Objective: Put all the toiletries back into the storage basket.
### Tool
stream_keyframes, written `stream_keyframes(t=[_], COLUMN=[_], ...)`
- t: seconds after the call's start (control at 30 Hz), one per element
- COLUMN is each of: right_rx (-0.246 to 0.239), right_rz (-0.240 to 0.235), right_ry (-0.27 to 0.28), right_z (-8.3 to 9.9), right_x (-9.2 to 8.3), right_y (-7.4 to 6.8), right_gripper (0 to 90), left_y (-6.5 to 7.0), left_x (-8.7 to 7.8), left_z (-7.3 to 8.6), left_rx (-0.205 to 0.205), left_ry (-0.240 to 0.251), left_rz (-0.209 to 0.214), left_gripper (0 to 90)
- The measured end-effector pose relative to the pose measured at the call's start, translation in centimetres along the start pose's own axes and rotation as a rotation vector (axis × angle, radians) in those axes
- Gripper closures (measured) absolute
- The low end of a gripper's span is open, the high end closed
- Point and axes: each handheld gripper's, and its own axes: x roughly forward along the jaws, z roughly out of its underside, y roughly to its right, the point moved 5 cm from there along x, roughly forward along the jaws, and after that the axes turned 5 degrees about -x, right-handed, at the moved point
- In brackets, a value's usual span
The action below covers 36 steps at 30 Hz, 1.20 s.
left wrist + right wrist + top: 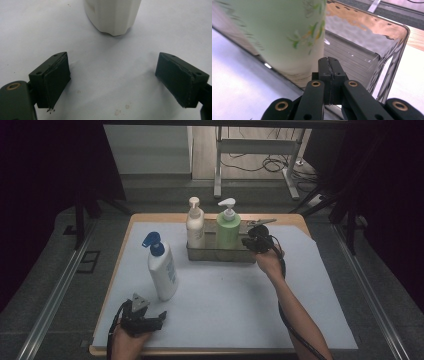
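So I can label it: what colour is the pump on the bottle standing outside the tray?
Blue pump, clearest in the high view.

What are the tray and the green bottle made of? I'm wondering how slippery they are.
The tray looks like polished metal: its walls give wavy mirror reflections. The green bottle seems smooth, opaque plastic with a printed flower pattern, though blur leaves this unsure.

White plastic bottle (pixel 112 15): top cut off by left gripper view's upper edge. Pale green floral-printed bottle (pixel 279 32): blurred, pump cropped. Clear-walled metal tray (pixel 387 50): near wall hidden behind closed black jaws.
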Motion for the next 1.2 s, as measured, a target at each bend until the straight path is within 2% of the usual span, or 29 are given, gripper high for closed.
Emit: stream_keyframes(t=[0.27, 0.4, 0.57, 0.73, 0.93, 1.2], right_rx=[0.032, 0.039, 0.073, 0.087, 0.085, 0.085], right_rz=[-0.001, 0.019, 0.004, -0.003, -0.004, -0.030], right_ry=[-0.002, -0.007, -0.012, -0.017, -0.020, -0.017], right_z=[-0.4, -0.4, -0.4, -0.3, -0.3, -0.4], right_x=[1.7, 2.4, 3.0, 3.3, 3.4, 3.8], right_y=[-0.1, -0.1, 0.1, 0.1, -0.1, -0.9], right_gripper=[89.6, 89.6, 89.6, 89.6, 89.7, 89.6], left_y=[0.0, 0.0, 0.0, 0.0, 0.0, 0.0], left_x=[0.0, 0.0, 0.0, 0.0, 0.0, 0.0], left_z=[0.0, 0.0, 0.0, 0.0, 0.0, 0.0], left_rx=[0.001, 0.001, 0.001, 0.000, 0.000, -0.001], left_ry=[-0.001, -0.001, -0.001, -0.001, -0.001, -0.001], left_rz=[-0.001, -0.001, -0.001, 0.000, 0.000, 0.000], left_gripper=[12.1, 12.1, 12.1, 12.1, 12.1, 12.1])
